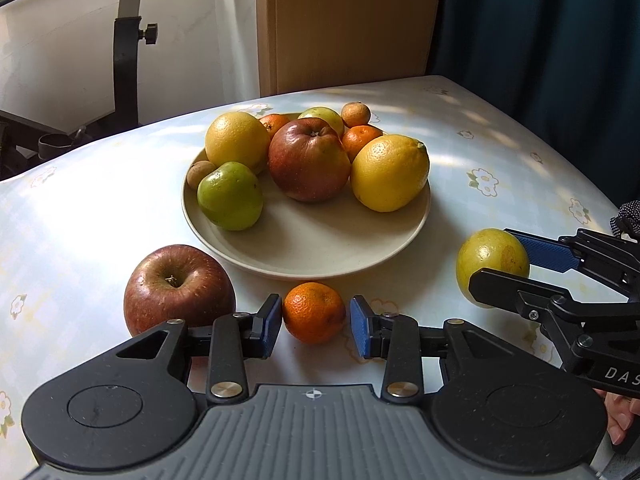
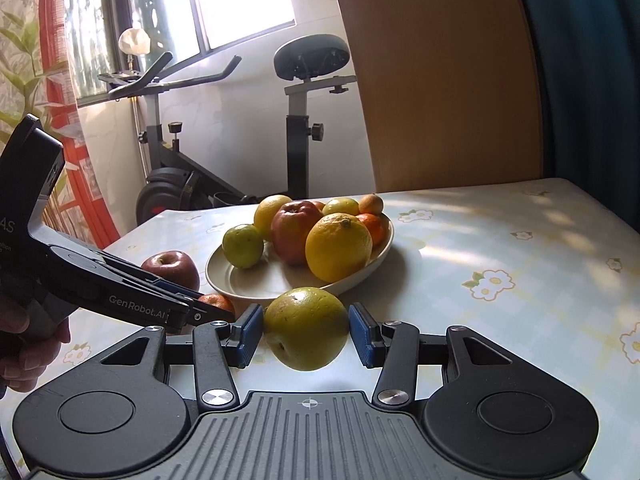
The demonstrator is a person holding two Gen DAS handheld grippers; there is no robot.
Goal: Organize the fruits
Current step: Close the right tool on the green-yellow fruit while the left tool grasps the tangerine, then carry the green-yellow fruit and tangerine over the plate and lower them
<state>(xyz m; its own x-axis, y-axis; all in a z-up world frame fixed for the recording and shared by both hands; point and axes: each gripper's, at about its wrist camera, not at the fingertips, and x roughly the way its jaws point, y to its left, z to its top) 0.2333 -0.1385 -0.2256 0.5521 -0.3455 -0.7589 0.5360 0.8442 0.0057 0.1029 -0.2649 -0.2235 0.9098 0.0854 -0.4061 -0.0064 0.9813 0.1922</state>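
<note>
Since most fruit is already sitting on the plate (image 1: 280, 256), left tongs (image 1: 314, 326) are straddling the tangerine (image 1: 314, 312) at its 6 o'clock, narrow, pads not touching; right tongs (image 2: 306, 334) are clamping the green-yellow fruit (image 2: 306, 328) off the tabletop (image 1: 500, 152), presumably plate-bound.

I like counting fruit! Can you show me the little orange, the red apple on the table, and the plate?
little orange (image 1: 314, 312), left wrist view, middle of its peel.
red apple (image 1: 178, 284), left wrist view, beside its stem dimple.
plate (image 1: 320, 248), left wrist view, bare inside near front rim.
</note>
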